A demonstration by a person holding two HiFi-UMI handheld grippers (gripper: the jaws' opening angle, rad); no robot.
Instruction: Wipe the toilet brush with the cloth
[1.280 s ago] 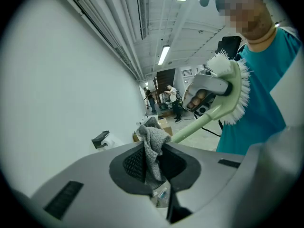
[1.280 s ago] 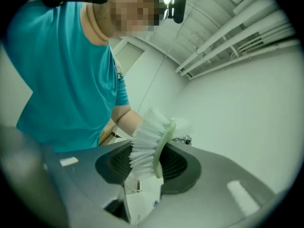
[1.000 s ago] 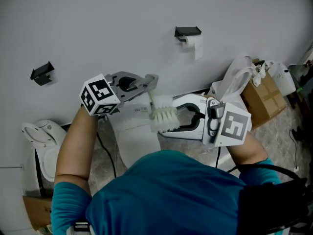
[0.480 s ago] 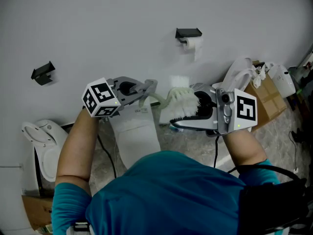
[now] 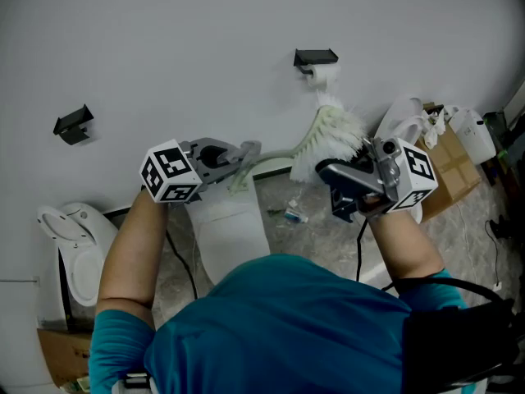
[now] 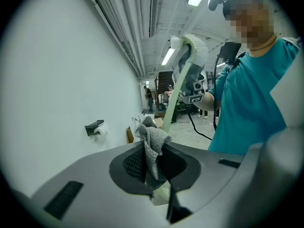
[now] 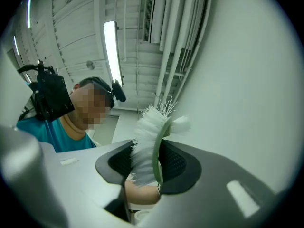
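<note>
The toilet brush has a pale green handle (image 5: 275,158) and a white bristle head (image 5: 332,130), which stands tilted up near the wall. My right gripper (image 5: 338,161) is shut on the brush head; the bristles (image 7: 146,141) and the green spine (image 7: 158,148) sit between its jaws. My left gripper (image 5: 244,156) is shut on a grey cloth (image 6: 153,146) at the handle's other end. From that cloth the handle (image 6: 175,96) rises to the brush head (image 6: 195,51). How far the cloth wraps round the handle is hidden by the jaws.
A white toilet (image 5: 230,228) stands below the grippers against the wall. A toilet roll on a black holder (image 5: 317,58) hangs just above the brush head. A black bracket (image 5: 72,123) and a second toilet (image 5: 74,236) are at the left; a cardboard box (image 5: 447,158) is at the right.
The right gripper has risen and turned, swinging the brush head from level in front of me up toward the wall and the toilet roll. The left gripper has sunk slightly.
</note>
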